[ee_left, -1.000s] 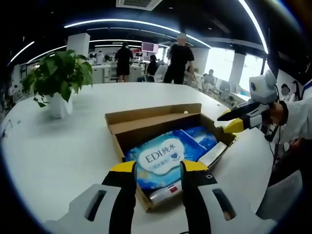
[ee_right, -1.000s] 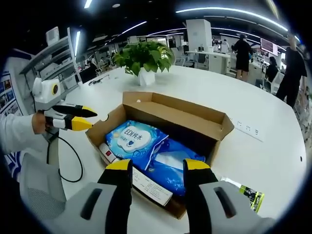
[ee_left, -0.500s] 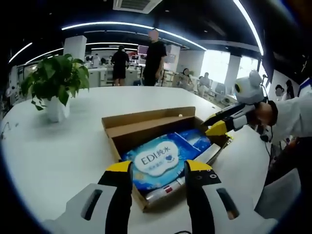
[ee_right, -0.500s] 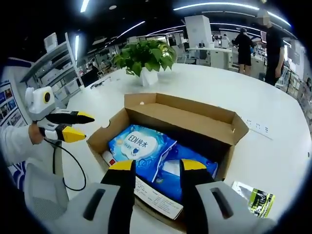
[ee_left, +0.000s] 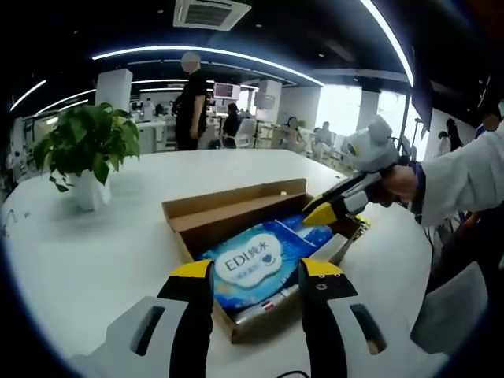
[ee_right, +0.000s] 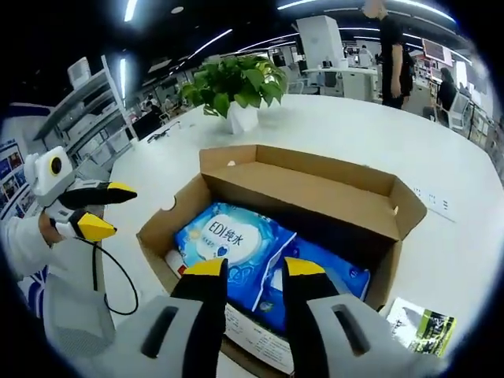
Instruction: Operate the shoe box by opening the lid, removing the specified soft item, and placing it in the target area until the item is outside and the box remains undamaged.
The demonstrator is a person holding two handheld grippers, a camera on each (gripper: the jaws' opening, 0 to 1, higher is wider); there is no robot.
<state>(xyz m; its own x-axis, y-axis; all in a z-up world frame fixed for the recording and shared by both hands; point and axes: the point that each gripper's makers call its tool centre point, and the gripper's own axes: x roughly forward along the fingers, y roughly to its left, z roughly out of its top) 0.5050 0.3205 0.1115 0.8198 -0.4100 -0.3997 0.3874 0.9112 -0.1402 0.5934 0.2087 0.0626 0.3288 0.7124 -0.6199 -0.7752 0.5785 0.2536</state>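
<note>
Right tongs parted a little, holding nothing, tips hovering over blue tissue pack lying inside open cardboard box on white table. Left tongs also apart and empty, poised just short of box's near edge. Second blue pack alongside first, flat printed carton wedged by box wall. Potted plant well behind. Green leaflet beside box.

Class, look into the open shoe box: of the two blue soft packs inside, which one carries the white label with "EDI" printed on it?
The lighter blue pack beside the box's left end in the right gripper view. The darker pack next to it shows no such label.
</note>
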